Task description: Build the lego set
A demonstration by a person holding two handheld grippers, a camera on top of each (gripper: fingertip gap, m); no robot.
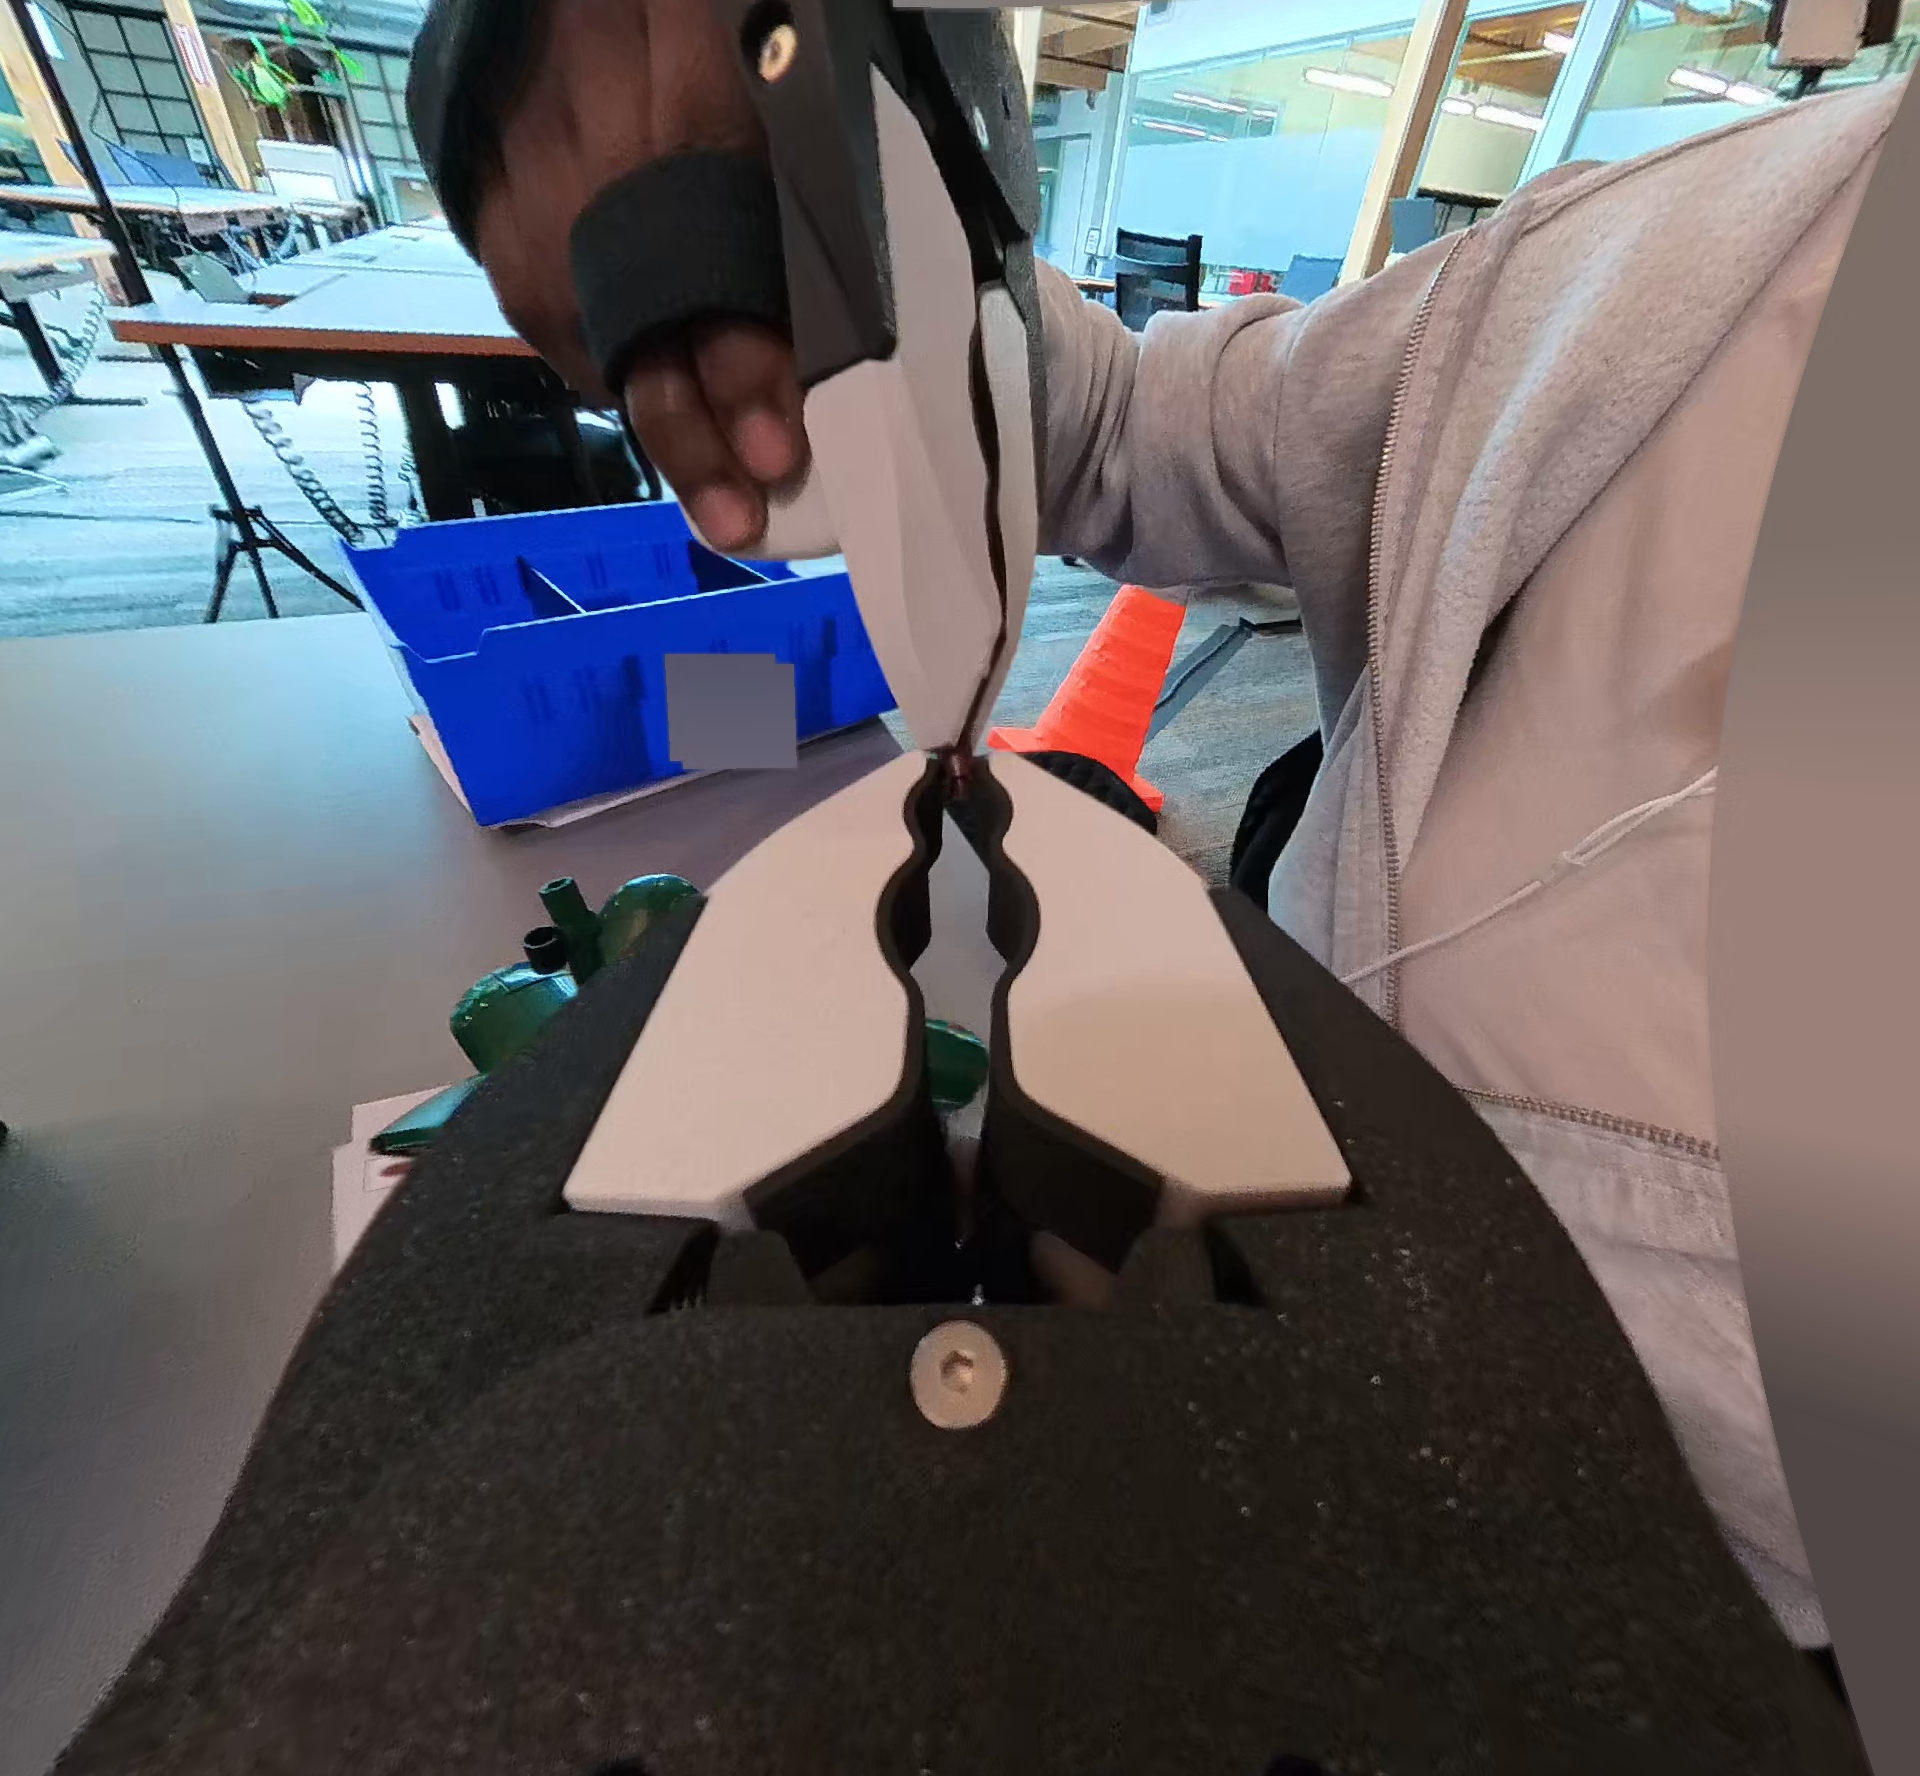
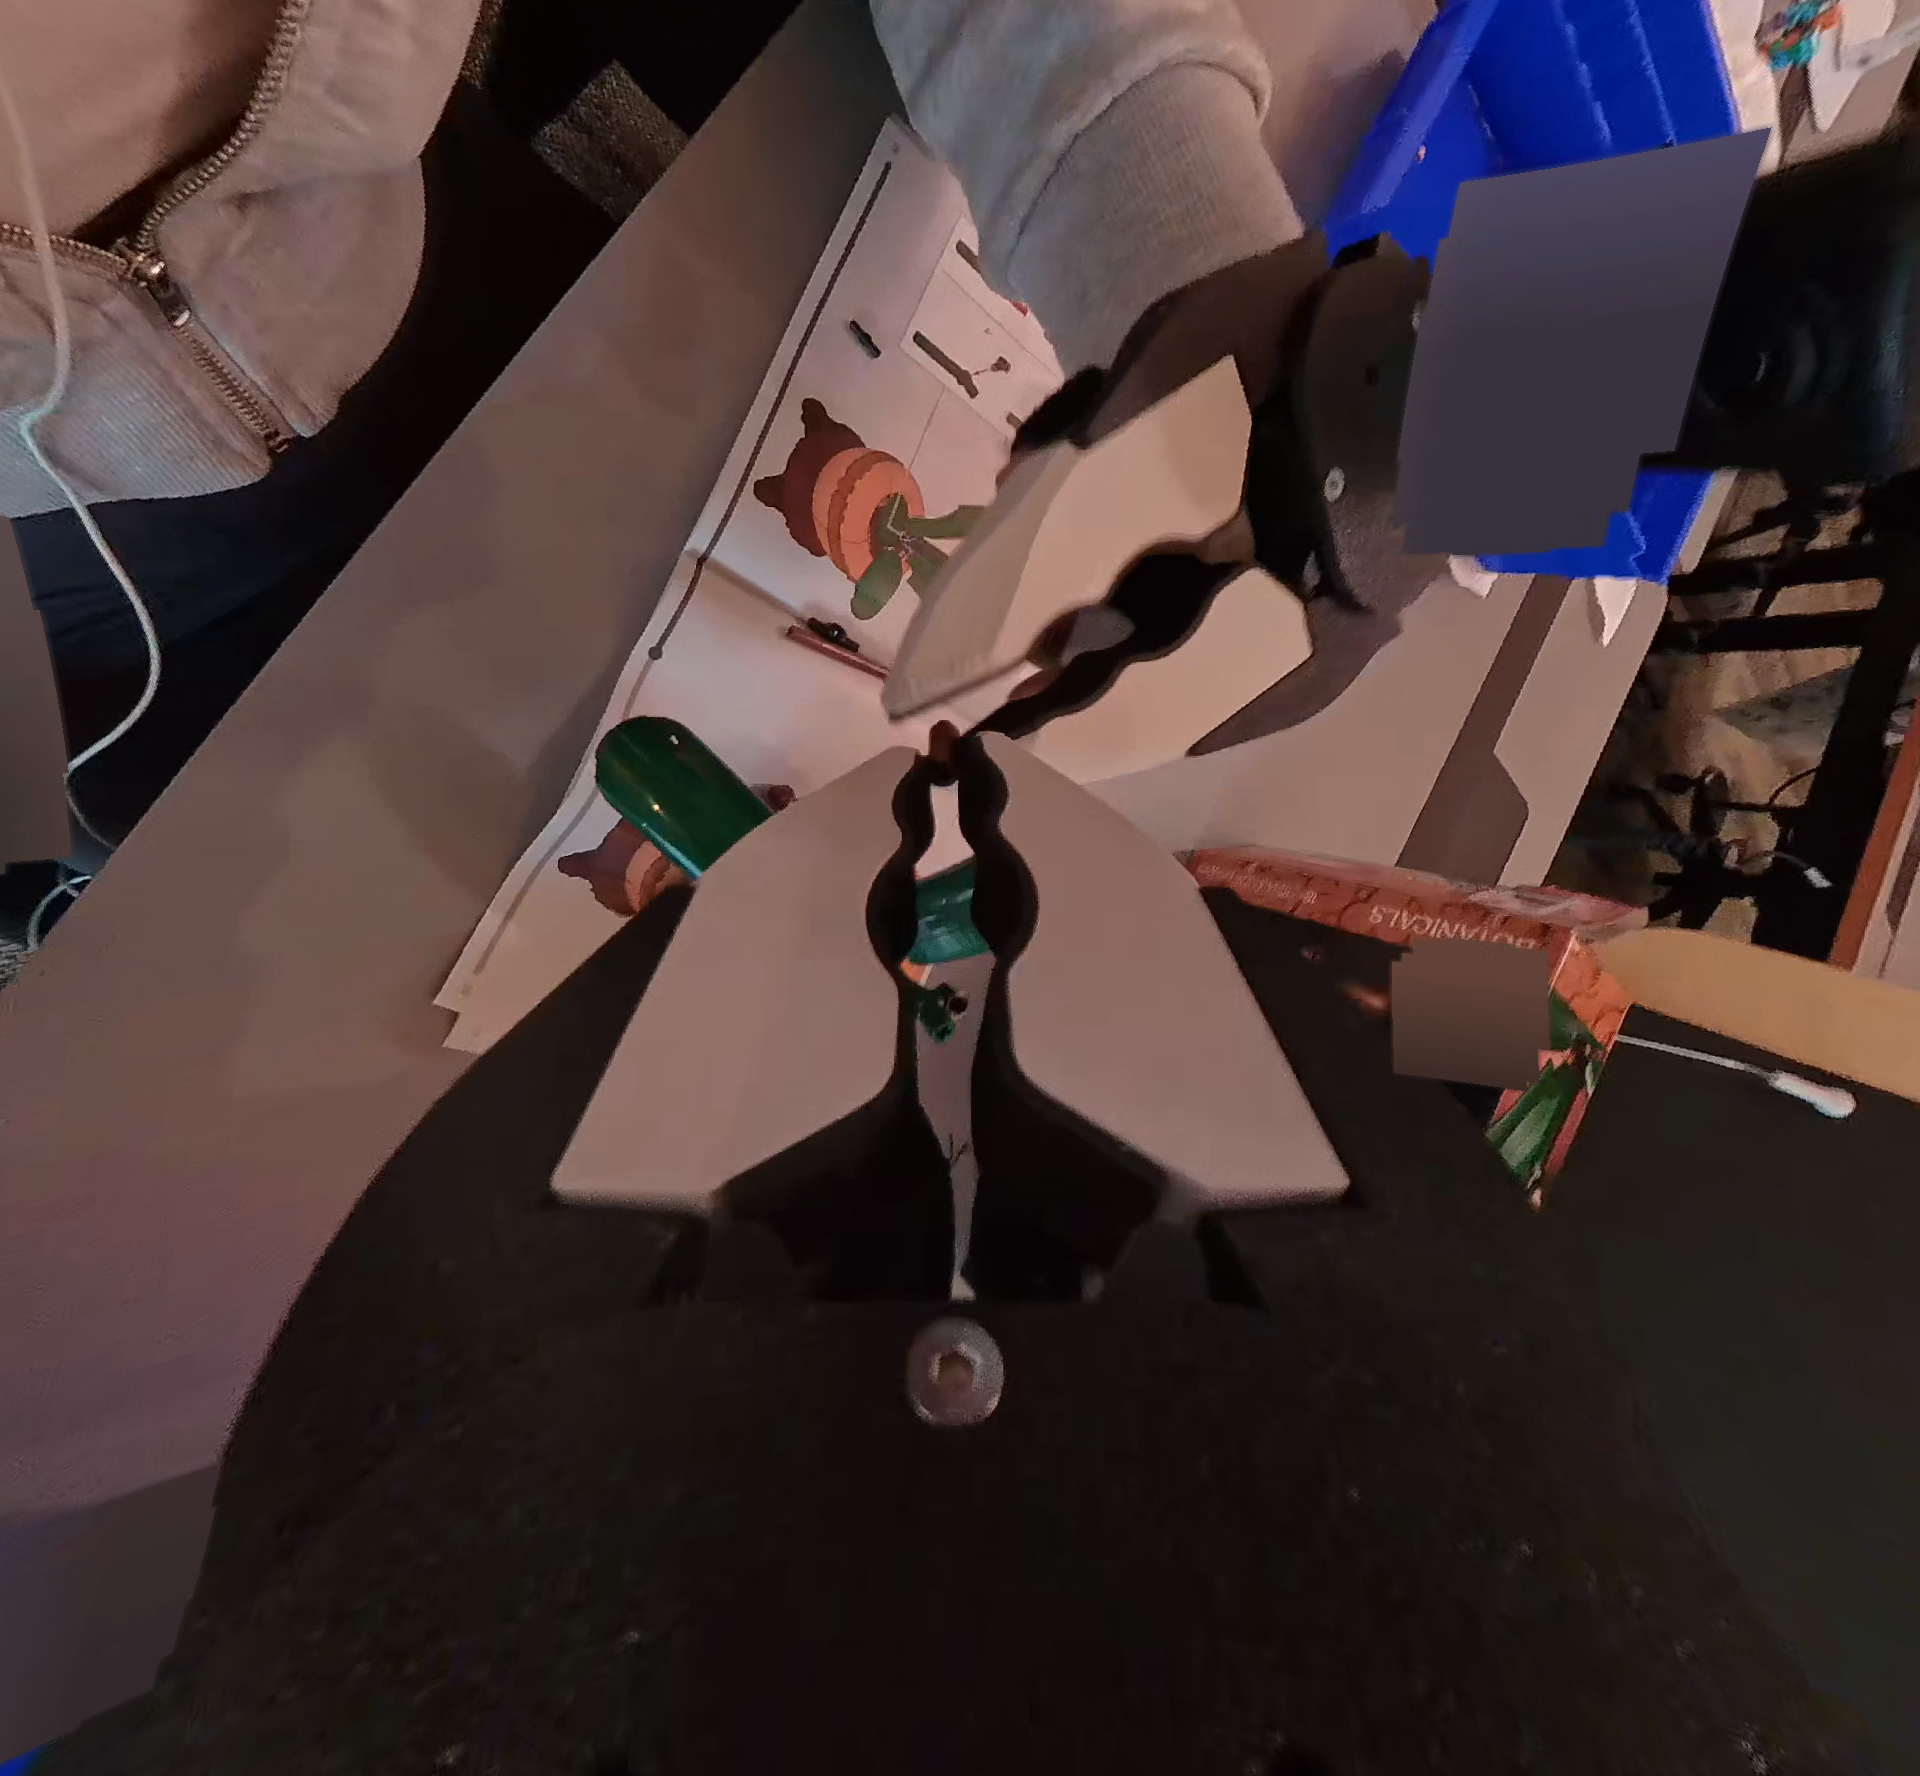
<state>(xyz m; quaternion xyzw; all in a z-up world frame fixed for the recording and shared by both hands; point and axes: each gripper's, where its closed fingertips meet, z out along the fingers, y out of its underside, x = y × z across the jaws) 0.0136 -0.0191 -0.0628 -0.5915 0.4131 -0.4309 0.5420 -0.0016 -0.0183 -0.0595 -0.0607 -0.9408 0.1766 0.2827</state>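
My left gripper (image 1: 951,776) and right gripper (image 1: 961,739) meet tip to tip above the table, the right one coming down from above. Both are shut on a small dark brown Lego piece (image 1: 956,768) pinched where the tips touch. I cannot tell whether it is one piece or two joined. In the right wrist view my right gripper (image 2: 948,765) holds the brown piece (image 2: 943,741), with the left gripper (image 2: 987,703) just beyond it. Green cactus Lego parts (image 1: 582,947) lie on the table below, also in the right wrist view (image 2: 675,791), on the open instruction booklet (image 2: 831,500).
A blue divided bin (image 1: 623,656) stands at the back of the grey table (image 1: 208,843), also in the right wrist view (image 2: 1558,43). The Lego box (image 2: 1403,905) and a cotton swab (image 2: 1766,1082) lie at the right. An orange cone (image 1: 1112,677) stands on the floor beyond. The grippers are tip to tip, or close to it.
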